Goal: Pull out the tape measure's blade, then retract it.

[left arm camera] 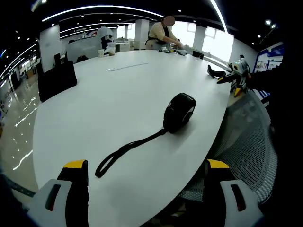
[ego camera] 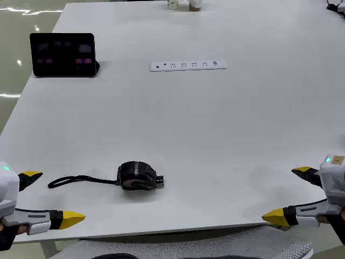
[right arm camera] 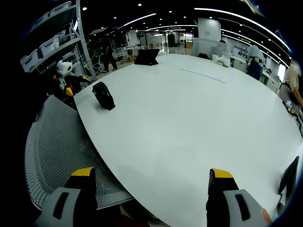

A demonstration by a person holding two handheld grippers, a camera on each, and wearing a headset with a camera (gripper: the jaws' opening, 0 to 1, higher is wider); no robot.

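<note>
A black tape measure (ego camera: 138, 176) lies on the white table (ego camera: 215, 124) near its front edge, blade retracted, with a black wrist strap (ego camera: 75, 181) trailing to the left. In the left gripper view the tape measure (left arm camera: 179, 111) sits ahead with its strap (left arm camera: 125, 151) running toward the jaws. My left gripper (ego camera: 54, 197) hovers open at the table's front left corner, left of the strap. My right gripper (ego camera: 294, 193) hangs open at the front right edge, far from the tape measure (right arm camera: 103, 95). Nothing is between either pair of jaws.
A dark tablet (ego camera: 63, 54) stands propped at the far left. A white power strip (ego camera: 187, 65) lies further back in the middle. A grey mesh chair (ego camera: 215, 245) sits below the front edge. A person (left arm camera: 163, 33) works at the table's far end.
</note>
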